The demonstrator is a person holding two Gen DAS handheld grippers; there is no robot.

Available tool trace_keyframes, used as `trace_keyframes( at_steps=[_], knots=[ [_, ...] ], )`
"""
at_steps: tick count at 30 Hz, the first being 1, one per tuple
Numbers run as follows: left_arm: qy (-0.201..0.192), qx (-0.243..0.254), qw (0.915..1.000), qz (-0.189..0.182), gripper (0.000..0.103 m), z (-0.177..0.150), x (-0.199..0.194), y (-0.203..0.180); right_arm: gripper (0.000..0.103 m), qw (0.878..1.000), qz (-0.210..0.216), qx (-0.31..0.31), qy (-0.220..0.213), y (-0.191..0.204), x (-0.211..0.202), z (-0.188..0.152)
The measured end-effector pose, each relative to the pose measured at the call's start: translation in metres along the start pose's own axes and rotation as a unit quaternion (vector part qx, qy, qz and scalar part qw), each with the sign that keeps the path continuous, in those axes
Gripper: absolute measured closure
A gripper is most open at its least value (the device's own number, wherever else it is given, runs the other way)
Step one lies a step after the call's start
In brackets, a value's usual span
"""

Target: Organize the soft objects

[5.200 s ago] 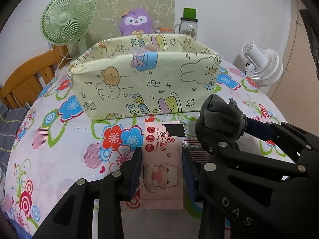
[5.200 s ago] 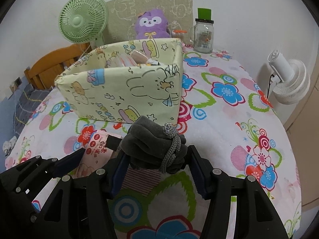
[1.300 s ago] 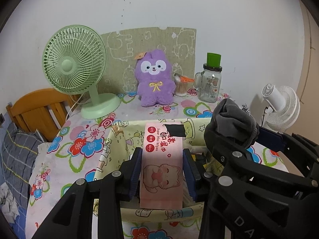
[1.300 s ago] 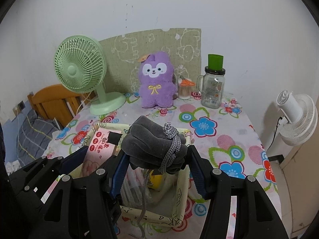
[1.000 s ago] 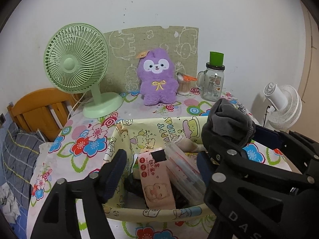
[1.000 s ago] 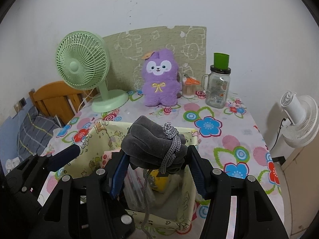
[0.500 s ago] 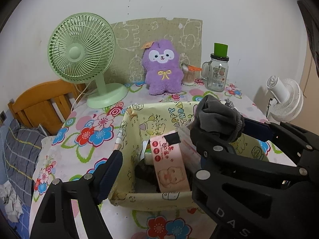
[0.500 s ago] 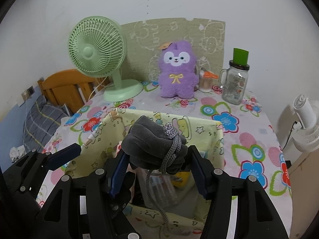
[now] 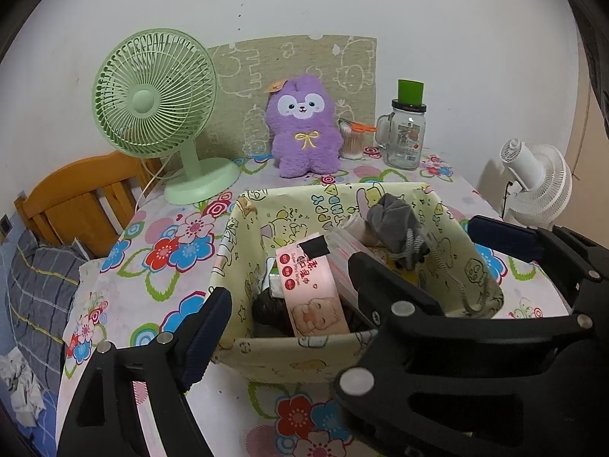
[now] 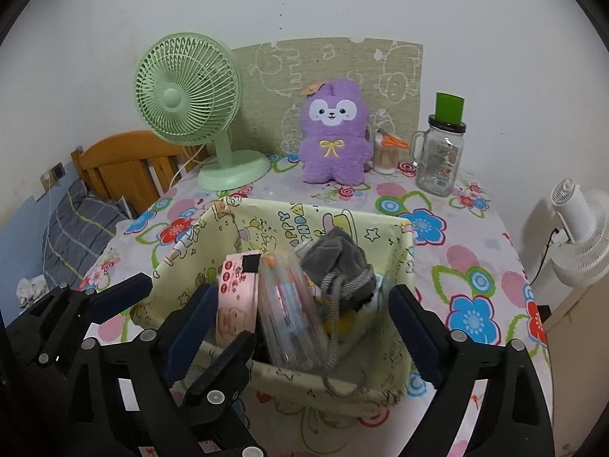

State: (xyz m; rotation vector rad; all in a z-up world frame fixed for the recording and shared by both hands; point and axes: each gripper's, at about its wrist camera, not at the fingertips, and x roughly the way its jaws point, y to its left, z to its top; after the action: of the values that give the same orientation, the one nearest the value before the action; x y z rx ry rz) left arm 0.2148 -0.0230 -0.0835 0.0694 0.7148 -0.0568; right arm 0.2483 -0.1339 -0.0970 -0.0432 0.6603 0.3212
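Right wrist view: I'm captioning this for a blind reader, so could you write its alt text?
The right gripper, jaws opening and empty, hangs over a yellow cartoon-print fabric bin where a grey drawstring pouch lies beside a pink wipes pack and a clear pouch. Behind, on the floral tablecloth, stand a green fan, purple plush and glass jar.

Ahead of me is a plain white wall (image 9: 342, 3), evenly lit, with a few small dark specks. A beige board with pale cartoon line drawings (image 10: 331, 64) leans against it at the back of the surface (image 9: 160, 266), which is covered in a cloth printed with bright flowers. To my left stands a wooden bed frame (image 9: 80, 202) with a grey checked blanket (image 9: 34, 278) lying beside it. Off the right edge of the surface a white fan (image 10: 578, 232) stands lower down, its dark cord (image 10: 546, 251) hanging below it.
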Motion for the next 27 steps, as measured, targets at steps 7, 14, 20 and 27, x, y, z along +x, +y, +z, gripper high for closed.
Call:
trace_keyframes(
  at_steps=[7,14,20,27],
  knots=[
    [-0.009,-0.001,0.9999,-0.009,0.012,-0.004,-0.012,-0.007,0.005,1.000,-0.015,0.010,-0.007,-0.009,-0.018,-0.007],
    [-0.020,-0.002,0.9997,-0.012,0.009,-0.010,-0.027,-0.011,0.004,0.999,-0.027,0.016,-0.014,-0.015,-0.038,-0.017],
    [-0.026,-0.007,0.9995,-0.015,0.008,-0.015,-0.041,-0.012,0.004,0.999,-0.036,0.023,-0.024,-0.020,-0.059,-0.026],
    [-0.037,-0.006,0.9992,-0.012,0.006,-0.021,-0.062,-0.012,0.004,0.998,-0.049,0.040,-0.029,-0.028,-0.081,-0.036]
  ],
)
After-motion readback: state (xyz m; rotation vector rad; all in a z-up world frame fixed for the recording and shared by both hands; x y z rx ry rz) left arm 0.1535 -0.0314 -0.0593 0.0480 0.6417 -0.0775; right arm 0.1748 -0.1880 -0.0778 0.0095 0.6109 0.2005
